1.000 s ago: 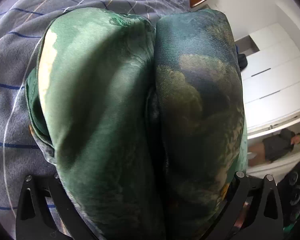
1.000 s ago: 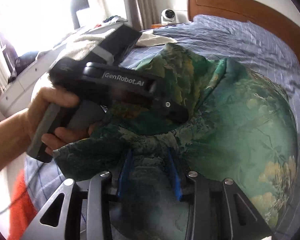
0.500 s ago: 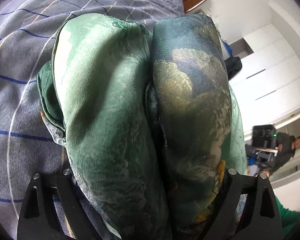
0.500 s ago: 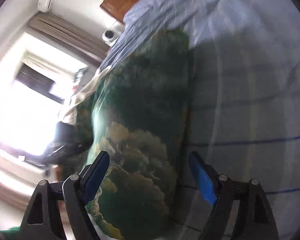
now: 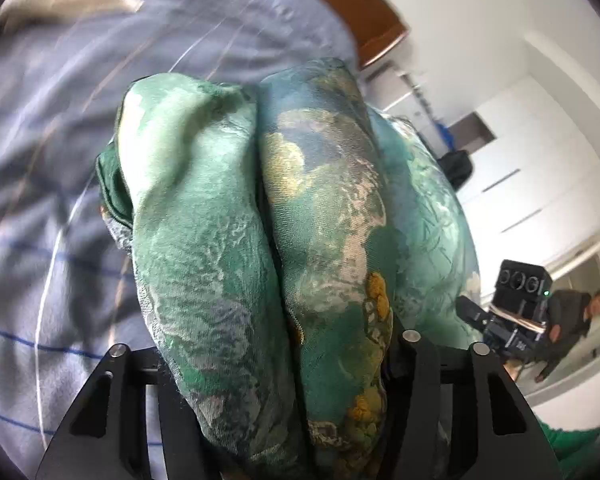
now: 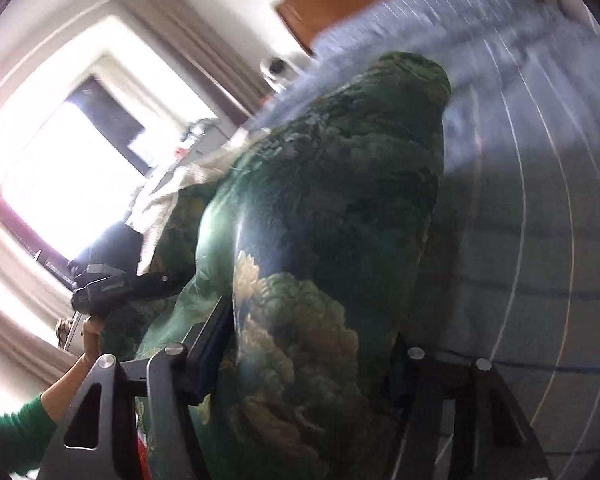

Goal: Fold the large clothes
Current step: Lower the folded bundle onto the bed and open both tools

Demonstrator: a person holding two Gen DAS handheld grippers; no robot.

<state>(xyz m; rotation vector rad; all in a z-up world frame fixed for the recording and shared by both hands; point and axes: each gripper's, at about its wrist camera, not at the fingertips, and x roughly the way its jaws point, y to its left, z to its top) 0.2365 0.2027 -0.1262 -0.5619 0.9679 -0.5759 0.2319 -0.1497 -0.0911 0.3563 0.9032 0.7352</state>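
A green printed garment is held bunched above the blue checked bedspread. The left gripper is clamped on two thick rolls of it. The right gripper has its fingers set apart around a hanging fold; a firm grip cannot be confirmed. Slippage on the right is judged likely, since the smooth cloth could slide free and spoil the fold.

Bunched green printed garment above the blue bedspread
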